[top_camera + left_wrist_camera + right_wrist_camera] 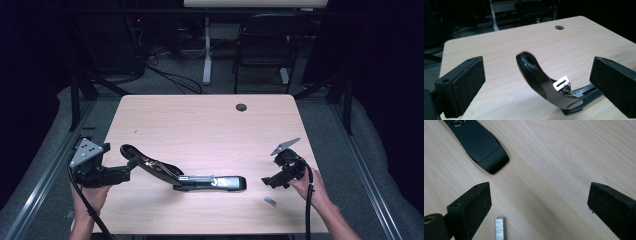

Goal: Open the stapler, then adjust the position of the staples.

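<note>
Dark room, black chair [267, 42] behind table [210, 125]

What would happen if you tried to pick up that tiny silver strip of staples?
The staple strip looks thin and lies flat on the table, so the right gripper, its jaws open above it, might struggle to get under it. It probably weighs almost nothing. Its shiny metal may slip, and squeezing hard could snap it apart.

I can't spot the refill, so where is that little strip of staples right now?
The strip of staples lies flat on the table near its front edge in the high view, between the opened stapler and the right gripper.
</note>
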{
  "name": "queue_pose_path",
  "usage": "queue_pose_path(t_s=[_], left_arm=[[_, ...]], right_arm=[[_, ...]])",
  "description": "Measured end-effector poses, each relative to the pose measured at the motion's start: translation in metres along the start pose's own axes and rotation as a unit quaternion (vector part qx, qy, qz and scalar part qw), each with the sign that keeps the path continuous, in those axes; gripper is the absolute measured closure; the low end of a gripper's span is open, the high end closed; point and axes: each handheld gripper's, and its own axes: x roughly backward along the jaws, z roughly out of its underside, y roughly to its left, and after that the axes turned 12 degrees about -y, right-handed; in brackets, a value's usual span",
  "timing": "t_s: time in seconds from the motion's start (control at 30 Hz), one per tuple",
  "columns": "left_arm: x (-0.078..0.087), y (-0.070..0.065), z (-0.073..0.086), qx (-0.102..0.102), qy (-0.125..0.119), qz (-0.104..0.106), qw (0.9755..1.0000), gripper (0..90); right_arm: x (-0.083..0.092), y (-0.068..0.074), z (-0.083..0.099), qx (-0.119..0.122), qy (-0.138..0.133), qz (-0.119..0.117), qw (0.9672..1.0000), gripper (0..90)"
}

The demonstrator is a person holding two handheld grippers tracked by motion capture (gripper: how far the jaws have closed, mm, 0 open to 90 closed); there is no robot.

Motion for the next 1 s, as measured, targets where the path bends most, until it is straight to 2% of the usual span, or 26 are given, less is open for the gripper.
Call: queue_pose_path(t_s=[0.13,0.27,0.4,0.43,0.53,0.73,0.8,0.83,0.87,0.93,1.0], left_arm=[[0.002,0.005,0.01,0.011,0.021,0.006,0.9997,0.2],[0.001,0.009,0.02,0.021,0.041,0.015,0.9988,0.0],[-0.004,0.009,0.028,0.017,0.061,0.022,0.9978,0.2],[-0.006,0.009,0.029,0.015,0.064,0.023,0.9976,0.2],[-0.008,0.008,0.032,0.02,0.07,0.029,0.9969,0.2],[-0.006,0.008,0.037,0.015,0.083,0.025,0.9961,0.2],[-0.007,0.008,0.04,0.02,0.091,0.027,0.9953,0.1],[-0.007,0.009,0.041,0.018,0.095,0.027,0.9949,0.0],[-0.008,0.009,0.043,0.017,0.099,0.027,0.9945,0.0],[-0.01,0.01,0.044,0.019,0.106,0.027,0.9939,0.0],[-0.011,0.011,0.045,0.02,0.11,0.03,0.9933,0.0]], right_arm=[[-0.001,-0.001,0.001,-0.008,0.008,0.0,0.9999,3.3],[-0.003,0.0,0.001,-0.006,0.02,-0.009,0.9997,3.1],[-0.006,0.003,0.002,-0.008,0.028,-0.014,0.9995,4.1],[-0.006,0.003,0.002,-0.004,0.039,-0.014,0.9991,5.8],[-0.009,0.005,0.003,-0.005,0.044,-0.012,0.999,8.9],[-0.01,0.012,0.006,-0.009,0.056,-0.02,0.9982,15.3],[-0.008,0.016,0.009,-0.005,0.07,-0.021,0.9973,27.4],[-0.009,0.018,0.012,-0.008,0.073,-0.028,0.9969,30.7],[-0.01,0.021,0.014,-0.003,0.087,-0.029,0.9958,32.1],[-0.014,0.027,0.018,0.005,0.108,-0.031,0.9937,41.9],[-0.017,0.029,0.018,0.007,0.116,-0.034,0.9926,48.0]])
